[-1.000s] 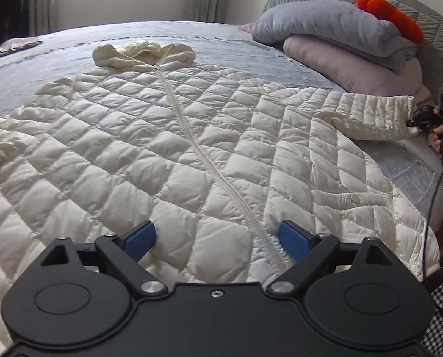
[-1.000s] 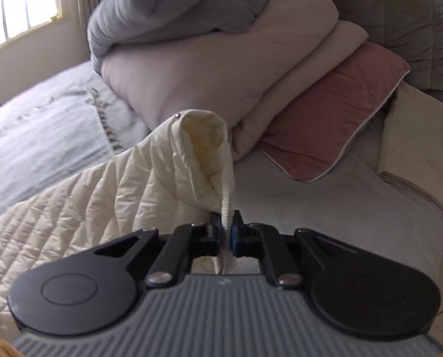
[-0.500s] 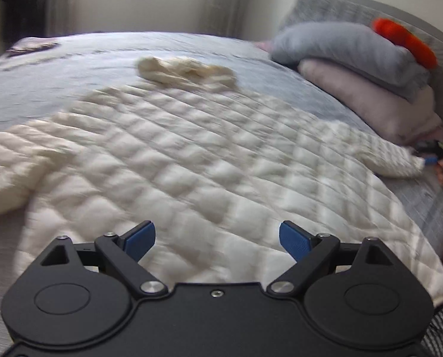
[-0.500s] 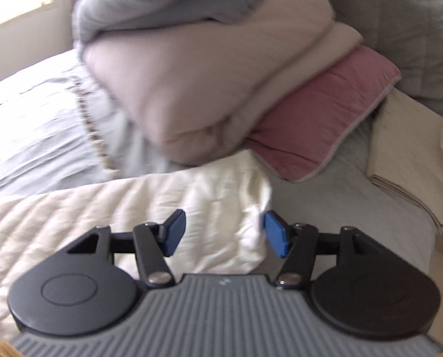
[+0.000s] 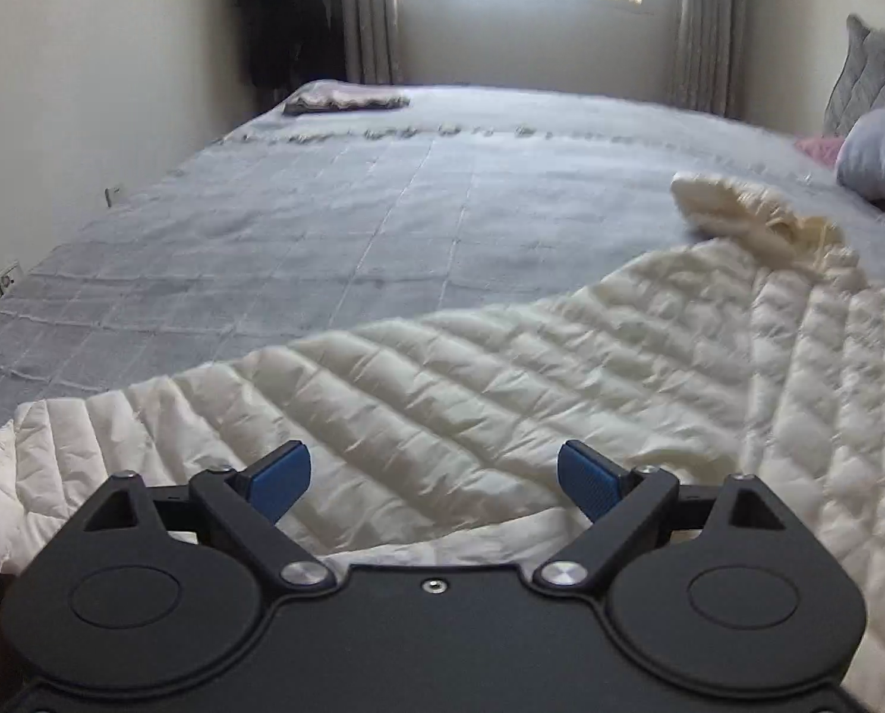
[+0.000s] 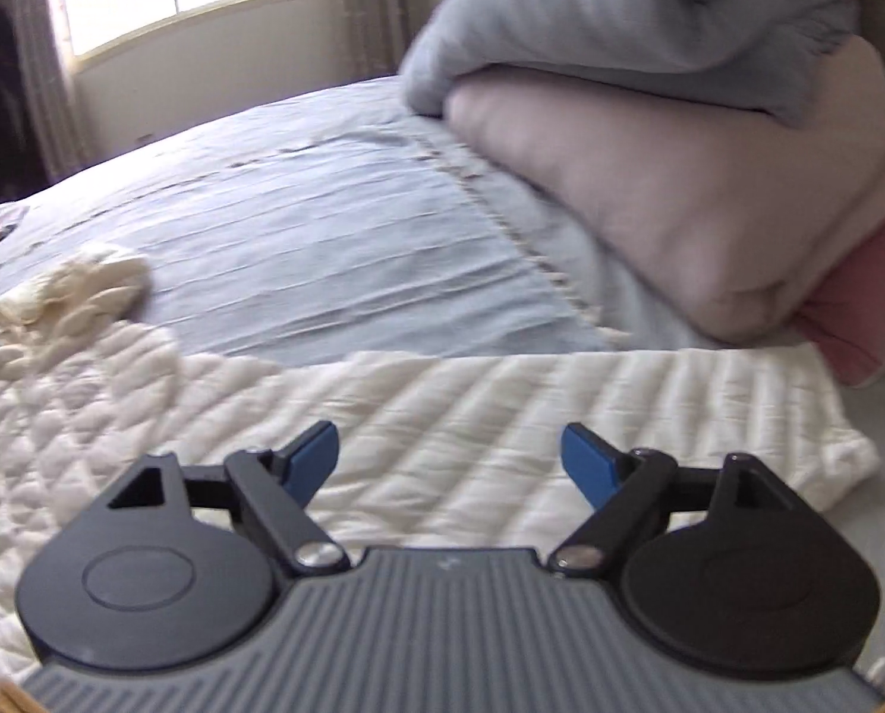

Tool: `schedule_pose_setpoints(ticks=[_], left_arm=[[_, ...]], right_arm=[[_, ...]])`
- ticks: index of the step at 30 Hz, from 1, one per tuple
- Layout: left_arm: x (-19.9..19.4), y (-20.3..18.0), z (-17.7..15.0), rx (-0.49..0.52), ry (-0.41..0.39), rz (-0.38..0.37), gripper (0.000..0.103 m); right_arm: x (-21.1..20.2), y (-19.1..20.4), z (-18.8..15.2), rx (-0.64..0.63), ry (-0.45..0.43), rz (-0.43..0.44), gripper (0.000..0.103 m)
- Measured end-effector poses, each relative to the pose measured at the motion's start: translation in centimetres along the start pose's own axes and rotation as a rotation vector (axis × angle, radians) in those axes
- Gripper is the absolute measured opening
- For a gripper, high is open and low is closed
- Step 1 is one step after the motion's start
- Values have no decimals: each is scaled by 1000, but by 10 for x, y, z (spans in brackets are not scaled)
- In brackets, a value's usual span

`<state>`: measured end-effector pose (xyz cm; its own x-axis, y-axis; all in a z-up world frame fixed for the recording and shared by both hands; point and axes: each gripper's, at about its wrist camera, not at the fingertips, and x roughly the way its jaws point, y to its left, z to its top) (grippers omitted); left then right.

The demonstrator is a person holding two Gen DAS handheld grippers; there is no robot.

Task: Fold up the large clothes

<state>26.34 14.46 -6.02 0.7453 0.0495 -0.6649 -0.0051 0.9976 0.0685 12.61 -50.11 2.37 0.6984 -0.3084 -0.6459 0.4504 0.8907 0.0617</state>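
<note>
Garment: cream quilted puffer jacket [image 5: 561, 392], spread flat on the grey quilted bedspread [image 5: 323, 226], zipped front up.
Left sleeve: extended flat toward the bed's near edge [image 5: 145, 434], cuff end at the far left of the left wrist view.
Right sleeve: extended flat [image 6: 561, 410], cuff end just beside the pink pillow [image 6: 864, 297].
Hood: bunched at the collar [image 5: 745, 214], lying on the bedspread.
Left gripper [image 5: 433, 478]: jaws wide apart, blue pads empty, positioned over the left sleeve; contact with the fabric cannot be determined.
Right gripper [image 6: 445, 463]: jaws wide apart, holding nothing, positioned over the right sleeve.
Bedding stack: grey folded duvet [image 6: 620, 6] resting on pale pink folded duvet [image 6: 650, 178], at the head of the bed.
Far corner: small folded dark cloth [image 5: 347, 100] on the bedspread, well apart from the jacket.
</note>
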Motion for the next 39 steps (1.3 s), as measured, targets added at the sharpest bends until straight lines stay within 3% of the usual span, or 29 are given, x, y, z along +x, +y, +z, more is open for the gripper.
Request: schedule_pose_setpoints(ticks=[2, 6, 9, 13, 18, 23, 26, 31, 33, 34, 35, 39], left_arm=[[22, 11, -12, 3, 117, 103, 94], [5, 26, -6, -15, 156, 126, 92], [-11, 20, 17, 25, 165, 76, 93], [-36, -8, 60, 73, 152, -24, 93], [-49, -63, 118, 171, 68, -156, 97], [11, -131, 164, 179, 47, -224, 97], [60, -169, 184, 129, 52, -297, 97], [127, -215, 208, 22, 23, -353, 94], [150, -224, 212, -21, 17, -364, 91], [160, -226, 212, -40, 9, -368, 87], [168, -227, 212, -55, 3, -384, 78], [195, -221, 203, -122, -35, -455, 49]], right_arm=[[6, 17, -3, -33, 27, 31, 87], [19, 41, -7, -121, 118, -33, 87], [15, 57, 4, -145, 108, -12, 87], [8, 89, 30, -138, 120, 86, 90], [12, 148, 63, -197, 121, 213, 91], [59, 207, 87, -215, 99, 280, 92], [102, 235, 96, -194, 102, 302, 92], [163, 265, 108, -144, 75, 329, 89], [184, 269, 110, -89, 70, 360, 82], [193, 269, 110, -61, 69, 378, 72], [201, 268, 110, -32, 65, 394, 58], [235, 258, 101, 68, 44, 467, 33]])
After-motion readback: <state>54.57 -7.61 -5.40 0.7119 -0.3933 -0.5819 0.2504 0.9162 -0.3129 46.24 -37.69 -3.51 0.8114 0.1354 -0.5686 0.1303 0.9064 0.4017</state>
